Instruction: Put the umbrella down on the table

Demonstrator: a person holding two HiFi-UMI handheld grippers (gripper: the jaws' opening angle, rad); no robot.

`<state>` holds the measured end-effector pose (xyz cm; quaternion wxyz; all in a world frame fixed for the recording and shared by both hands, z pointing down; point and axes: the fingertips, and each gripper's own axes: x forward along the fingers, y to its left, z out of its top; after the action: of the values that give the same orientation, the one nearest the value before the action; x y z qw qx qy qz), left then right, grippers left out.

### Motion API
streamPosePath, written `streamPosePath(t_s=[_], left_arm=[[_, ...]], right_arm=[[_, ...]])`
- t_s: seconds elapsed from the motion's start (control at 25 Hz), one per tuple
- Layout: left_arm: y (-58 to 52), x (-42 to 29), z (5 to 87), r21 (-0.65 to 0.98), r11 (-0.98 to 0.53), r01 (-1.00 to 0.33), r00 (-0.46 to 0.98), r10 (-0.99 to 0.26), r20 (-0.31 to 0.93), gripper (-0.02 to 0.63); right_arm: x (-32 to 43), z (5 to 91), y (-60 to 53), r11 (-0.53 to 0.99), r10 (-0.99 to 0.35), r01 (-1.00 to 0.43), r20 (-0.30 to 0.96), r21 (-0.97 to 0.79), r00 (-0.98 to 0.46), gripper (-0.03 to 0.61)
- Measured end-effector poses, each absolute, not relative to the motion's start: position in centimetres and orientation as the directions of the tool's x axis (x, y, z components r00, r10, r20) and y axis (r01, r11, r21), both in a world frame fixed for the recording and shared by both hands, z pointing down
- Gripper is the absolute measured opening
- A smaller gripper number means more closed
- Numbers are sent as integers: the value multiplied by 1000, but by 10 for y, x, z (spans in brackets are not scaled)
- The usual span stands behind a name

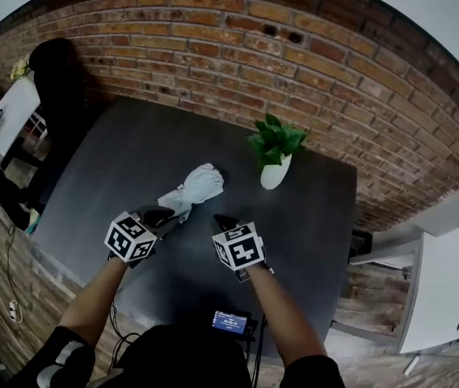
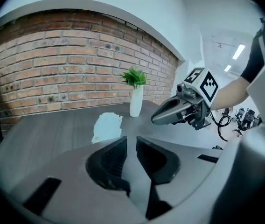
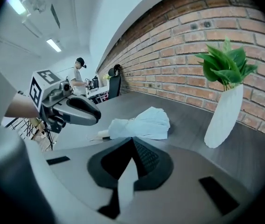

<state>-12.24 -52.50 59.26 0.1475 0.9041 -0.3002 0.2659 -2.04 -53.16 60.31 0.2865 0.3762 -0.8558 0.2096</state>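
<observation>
While both tongs hang above the near part of the dark bench point(image 1: 116, 168), the umbrella point(image 1: 198, 187) lies flat on it, folded and pale, clear of either tool. Its long axis runs slantwise in the head view. The narrow end points down-left toward the person and the left tongs point(image 1: 158, 216). The fuller, bunched end points up-right toward the white vase point(image 1: 275, 174) and the brick wall point(image 1: 294, 47). In the right gripper view that narrow end shows as a short pale stub at the left of the bundle, with the cloth spreading wider to the right. The vase, holding a green plant point(image 1: 276, 138), stands near the bunched end but apart from it.

In their own view, the left tongs hold nothing and their ribbed pads stand a narrow slit apart, with bare bench showing through. The right tongs point(image 1: 223, 221) have their tips drawn together and are empty as well.

As for writing, each marker cube point(image 1: 130, 238) carries black-and-white square patterns, not words. A small lit screen point(image 1: 229, 322) near the person's chest is too small to read. On the dark sleeve point(image 2: 264, 45) in the left gripper view there is white lettering, of which only "CH" can be made out. The umbrella and the vase show no label.
</observation>
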Motion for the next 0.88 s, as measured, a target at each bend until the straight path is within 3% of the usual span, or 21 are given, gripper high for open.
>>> streamPosePath(t_s=[0.16,0.52,0.88], left_arm=[[-488,-118,596,155,-750,-643,692,-482,537,6],[-409,-103,611,332,-696,-636,756,-478,446,4],[-380,-96,602,354,-699,-622,776,-486,403,3]], right_arm=[[-20,593,-502,641,-547,-757,615,-130,-569,7],[-7,588,-439,623,-577,-765,563,-166,-592,6],[2,584,-418,616,-584,-765,545,-185,-602,6]])
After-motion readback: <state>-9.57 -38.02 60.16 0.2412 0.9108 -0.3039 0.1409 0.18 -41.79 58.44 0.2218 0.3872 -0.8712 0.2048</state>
